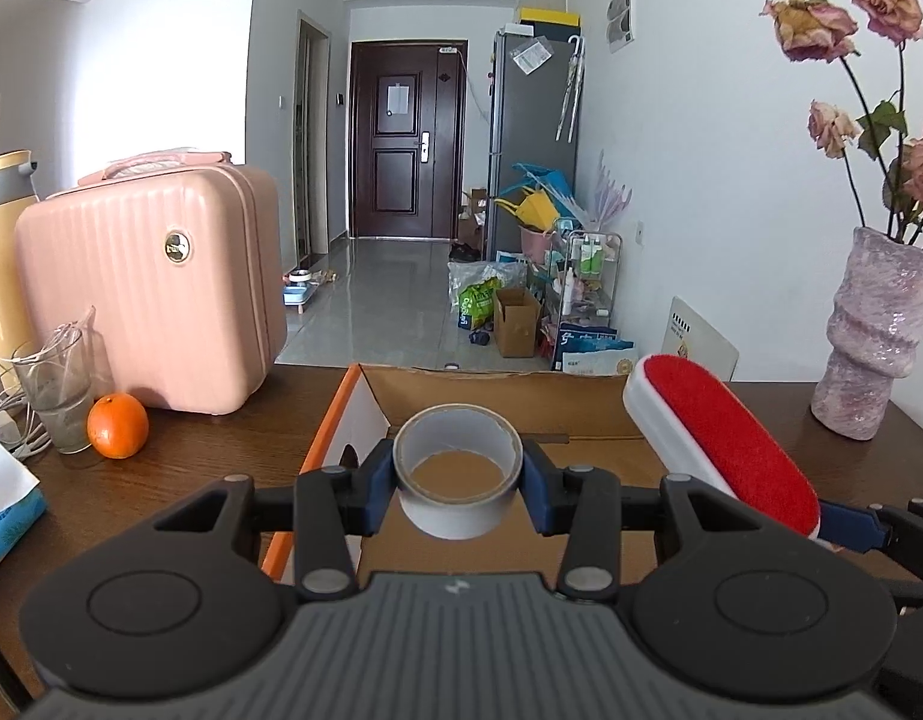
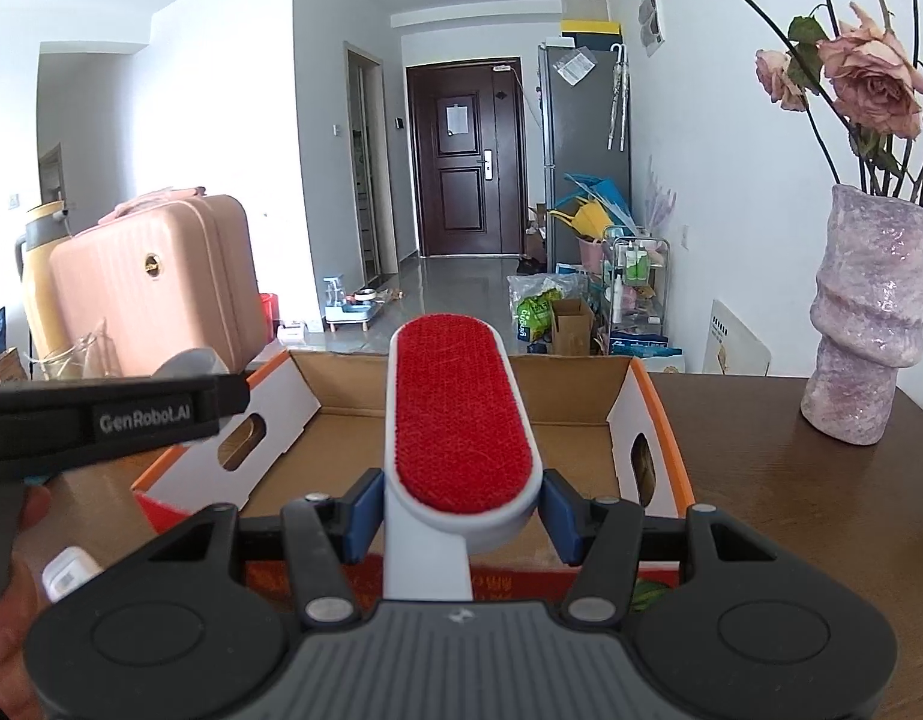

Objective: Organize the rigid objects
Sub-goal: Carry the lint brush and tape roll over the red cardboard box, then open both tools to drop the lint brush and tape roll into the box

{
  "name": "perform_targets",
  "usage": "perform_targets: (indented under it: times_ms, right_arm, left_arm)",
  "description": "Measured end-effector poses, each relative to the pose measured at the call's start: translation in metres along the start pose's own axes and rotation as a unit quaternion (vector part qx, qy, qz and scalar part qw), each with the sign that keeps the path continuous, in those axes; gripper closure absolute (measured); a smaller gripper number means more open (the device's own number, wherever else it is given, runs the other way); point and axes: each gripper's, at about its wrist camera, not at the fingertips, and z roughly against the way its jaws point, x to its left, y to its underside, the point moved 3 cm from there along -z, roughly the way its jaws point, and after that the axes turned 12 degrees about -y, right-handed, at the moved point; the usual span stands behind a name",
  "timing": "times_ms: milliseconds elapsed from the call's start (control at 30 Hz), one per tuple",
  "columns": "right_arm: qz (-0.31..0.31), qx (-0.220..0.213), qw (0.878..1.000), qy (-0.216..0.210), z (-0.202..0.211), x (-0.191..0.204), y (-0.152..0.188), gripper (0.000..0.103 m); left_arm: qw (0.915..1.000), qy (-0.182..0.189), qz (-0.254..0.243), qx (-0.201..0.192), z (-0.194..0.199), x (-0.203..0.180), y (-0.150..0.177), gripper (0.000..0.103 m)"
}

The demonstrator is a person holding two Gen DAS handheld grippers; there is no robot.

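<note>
My left gripper [image 1: 458, 486] is shut on a grey roll of tape [image 1: 458, 471] and holds it above the open cardboard box [image 1: 497, 396], near its left wall. My right gripper [image 2: 461, 507] is shut on a white lint brush with a red pad [image 2: 458, 420], held over the front of the same box [image 2: 353, 384]. The brush also shows in the left wrist view [image 1: 725, 438], at the right of the box. The left gripper's side shows in the right wrist view [image 2: 101, 420], at the left over the box's corner.
On the dark wood table [image 1: 233, 450]: a pink hard case [image 1: 155, 288], an orange [image 1: 117, 426], a glass [image 1: 56, 390], a yellow thermos [image 1: 2, 252] and a blue tissue pack [image 1: 5, 510] on the left. A purple vase with dried roses [image 1: 875, 336] stands right.
</note>
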Motion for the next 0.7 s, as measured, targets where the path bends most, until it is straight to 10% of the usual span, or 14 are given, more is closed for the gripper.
perform_targets:
  times_ms: [500, 600, 700]
  right_arm:
    - [-0.023, 0.034, 0.999, 0.018, -0.044, -0.021, -0.02, 0.048]
    - [-0.034, 0.045, 0.998, 0.016, -0.051, -0.028, -0.023, 0.047]
    - [-0.027, 0.031, 0.999, 0.034, -0.044, -0.029, -0.025, 0.008]
  left_arm:
    - [0.9987, -0.013, -0.001, 0.049, -0.049, -0.003, -0.006, 0.057]
    - [0.9984, -0.009, 0.0, 0.056, -0.053, -0.002, -0.006, 0.031]
    - [0.9987, -0.021, -0.002, 0.047, -0.048, -0.001, -0.008, 0.006]
